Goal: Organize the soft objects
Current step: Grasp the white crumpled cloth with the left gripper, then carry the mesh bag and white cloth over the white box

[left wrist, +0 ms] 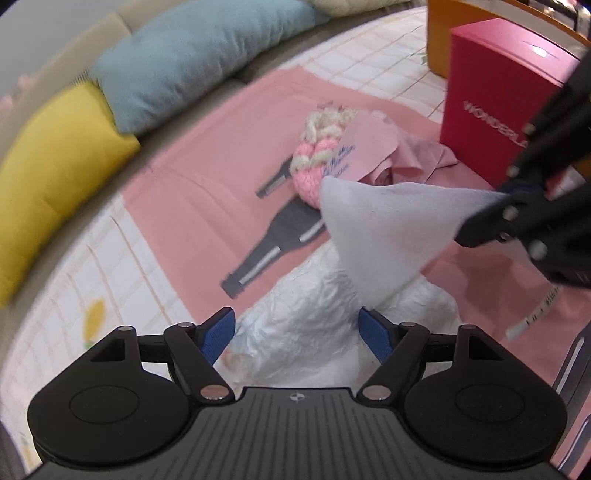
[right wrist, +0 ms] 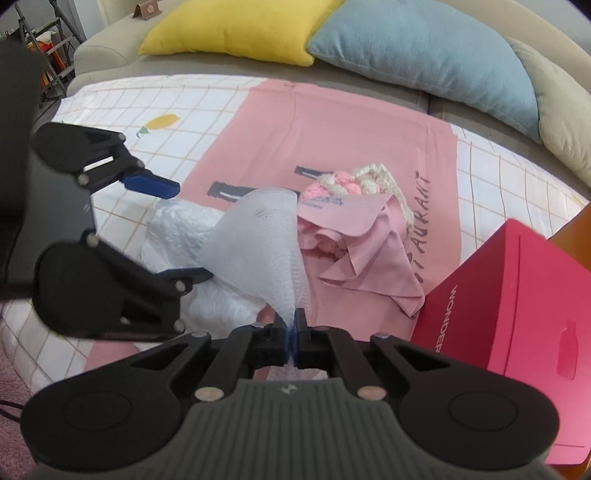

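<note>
My right gripper (right wrist: 294, 332) is shut on a corner of a thin white foam sheet (right wrist: 258, 236), which hangs lifted in a cone. In the left wrist view the right gripper (left wrist: 495, 206) pulls the sheet (left wrist: 384, 229) up to the right. Under it lies a crumpled white bag (left wrist: 306, 317) (right wrist: 218, 299). My left gripper (left wrist: 297, 325) (right wrist: 190, 232) stands open over the bag, with nothing pressed between its blue pads. Beyond lie a pink and cream knit piece (left wrist: 317, 147) (right wrist: 351, 181) and a rumpled pink cloth (left wrist: 417, 151) (right wrist: 373, 254).
Everything rests on a pink mat (left wrist: 207, 192) printed with grey bottles, over a checked sheet (right wrist: 147, 103). A red box (left wrist: 491, 110) (right wrist: 517, 288) stands at the right. A yellow cushion (right wrist: 236, 26) and a blue cushion (right wrist: 424, 51) line the sofa back.
</note>
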Available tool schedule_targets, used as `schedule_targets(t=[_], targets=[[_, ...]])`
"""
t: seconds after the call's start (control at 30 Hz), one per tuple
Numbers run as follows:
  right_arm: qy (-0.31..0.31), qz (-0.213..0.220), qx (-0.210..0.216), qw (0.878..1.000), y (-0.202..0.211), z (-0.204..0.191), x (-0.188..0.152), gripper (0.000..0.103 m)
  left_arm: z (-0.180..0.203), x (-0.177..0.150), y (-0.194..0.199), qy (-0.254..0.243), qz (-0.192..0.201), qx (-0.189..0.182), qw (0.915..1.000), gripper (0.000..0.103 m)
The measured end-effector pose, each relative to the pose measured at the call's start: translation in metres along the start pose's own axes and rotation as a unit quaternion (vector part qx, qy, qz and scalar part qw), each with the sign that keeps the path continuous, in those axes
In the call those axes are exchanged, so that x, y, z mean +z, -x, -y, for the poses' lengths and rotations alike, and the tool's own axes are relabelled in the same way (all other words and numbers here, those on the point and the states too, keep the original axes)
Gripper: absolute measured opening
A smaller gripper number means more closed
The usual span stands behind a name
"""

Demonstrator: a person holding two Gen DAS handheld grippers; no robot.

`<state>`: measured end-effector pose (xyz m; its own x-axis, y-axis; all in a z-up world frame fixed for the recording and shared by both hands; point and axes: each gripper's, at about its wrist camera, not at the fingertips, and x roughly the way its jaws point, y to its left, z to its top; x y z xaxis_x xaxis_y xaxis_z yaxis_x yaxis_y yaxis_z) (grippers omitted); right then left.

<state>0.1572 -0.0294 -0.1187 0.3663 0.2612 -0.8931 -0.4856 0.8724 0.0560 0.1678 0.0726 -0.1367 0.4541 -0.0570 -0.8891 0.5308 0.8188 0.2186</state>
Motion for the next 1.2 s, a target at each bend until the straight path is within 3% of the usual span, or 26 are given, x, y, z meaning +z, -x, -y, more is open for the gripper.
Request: schedule_targets(t=[0.13,0.27,0.5,0.7,0.83,1.2], targets=[[-0.005,-0.005,0.002,1.000,-0.005,0.002,0.000,0.000,-0.019,0.000,-0.008,0.068,-0.016,-0.039,0.9968,0.091],[-0.006,-0.008,0.006,1.000,-0.007,0.002,-0.002,0.000,-0.024,-0.005,-0.009,0.116,-0.015,-0.059,0.9913,0.083],[0.002,-0.013,0.016,1.000,-0.010,-0.003,-0.013,0.000,-0.009,-0.015,0.002,0.181,-0.007,-0.029,0.9829,0.053],[0.005,-0.014,0.024,1.000,-0.005,-0.006,-0.021,0.000,0.003,-0.023,0.015,0.241,-0.003,-0.008,0.9706,0.028],[0.009,-0.011,0.027,1.000,0.003,-0.006,-0.028,0.000,0.010,-0.031,0.027,0.282,0.005,-0.016,0.9593,0.023],[0.009,0.034,0.021,0.999,0.055,0.002,-0.053,0.000,0.036,-0.051,0.095,0.363,0.040,-0.017,0.9308,0.022]])
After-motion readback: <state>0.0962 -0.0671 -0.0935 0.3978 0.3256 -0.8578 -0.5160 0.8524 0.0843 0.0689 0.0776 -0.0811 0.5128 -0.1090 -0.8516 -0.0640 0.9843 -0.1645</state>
